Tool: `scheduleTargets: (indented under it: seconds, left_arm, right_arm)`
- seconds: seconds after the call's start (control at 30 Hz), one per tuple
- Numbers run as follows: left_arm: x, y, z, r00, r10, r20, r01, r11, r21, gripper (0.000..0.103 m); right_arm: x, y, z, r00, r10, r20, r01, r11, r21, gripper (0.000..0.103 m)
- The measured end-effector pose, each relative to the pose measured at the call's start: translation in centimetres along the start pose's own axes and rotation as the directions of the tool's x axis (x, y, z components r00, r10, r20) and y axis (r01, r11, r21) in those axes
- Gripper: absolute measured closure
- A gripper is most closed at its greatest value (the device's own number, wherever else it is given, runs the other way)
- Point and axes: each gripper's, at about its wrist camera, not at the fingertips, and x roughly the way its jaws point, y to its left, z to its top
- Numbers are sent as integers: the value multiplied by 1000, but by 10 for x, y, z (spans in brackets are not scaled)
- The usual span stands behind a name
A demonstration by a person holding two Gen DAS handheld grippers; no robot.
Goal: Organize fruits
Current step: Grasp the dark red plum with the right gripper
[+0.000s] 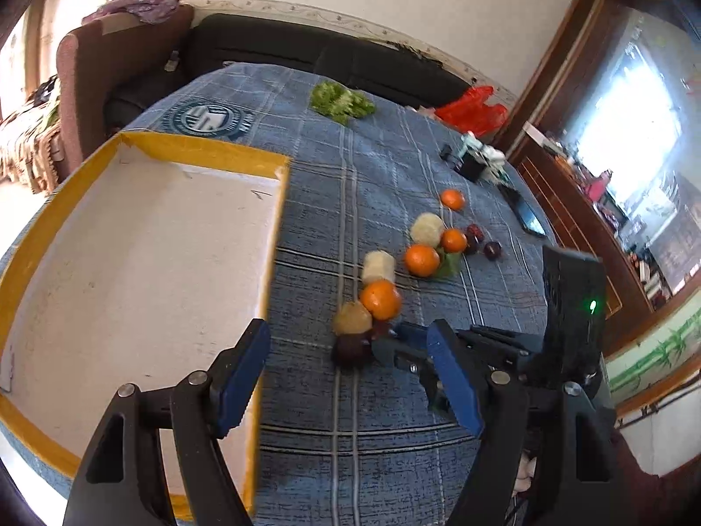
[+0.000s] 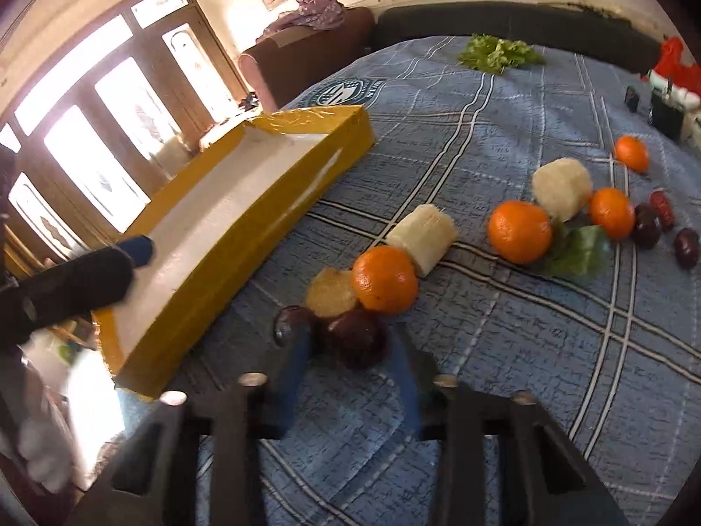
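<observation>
Crowding the middle of the blue plaid tablecloth [image 2: 504, 350] is a loose diagonal run of fruit, from lower left to upper right in the right wrist view: two dark plums [image 2: 357, 337] [image 2: 291, 324], a yellowish chunk [image 2: 331, 291], an orange [image 2: 384, 279], a pale peeled stalk piece [image 2: 421, 237], a second orange [image 2: 519, 231] on a green leaf [image 2: 578, 254], another pale piece [image 2: 561, 187], two smaller oranges and more dark fruit at the far right. The nearer pale piece lies with its long axis slanting from lower right up to the left.

Along the left runs the yellow-rimmed tray [image 2: 245, 236], its white floor bare and its long side angled toward the upper right. Leafy greens [image 2: 499, 55] sit at the top, well apart.

The right gripper [image 2: 350, 364] straddles the front plum, its blue fingers close on either flank; motion blur hides whether they press it. The second plum sits just left of its left finger, crowding it.

The left gripper [image 1: 346, 364] hangs with jaws spread, nothing between them, one finger over the tray's edge.
</observation>
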Motion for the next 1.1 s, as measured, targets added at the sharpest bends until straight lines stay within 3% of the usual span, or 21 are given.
scheduleTargets:
  seconds: [0.37,0.53,0.6,0.7,0.93,1.07,1.1]
  left_arm:
    - [52,-20,-13,994,41,-102,-32,995,91,29]
    - [70,-28,-17,987,100,-125,-80,985,156,45]
    - [74,-31,-17,985,124,-121,-101,978,183,60]
    - [76,-34,-21,981,160,-110,-133,967,218,60]
    - [45,-47,-25,997,73,-27,-63,961,269,60]
    - [60,-50,-30,991,88,-99,-55,953,299,61]
    - [60,-51,-30,992,95,-79,-66,949,309,60]
  right_arm:
    - [-40,-40,-23,997,-64,32,61,994,87,73]
    - [-48,-58,-26,998,-61,34,55,988,146,73]
    - [-49,-59,-26,998,-57,36,51,987,150,73]
    - [-48,-56,-25,998,-51,38,45,988,146,73]
    - [-48,-52,-27,998,-54,43,47,989,142,73]
    - [-47,-52,-27,998,-45,43,39,988,147,73]
    - [-47,-52,-27,998,-42,44,35,988,150,73]
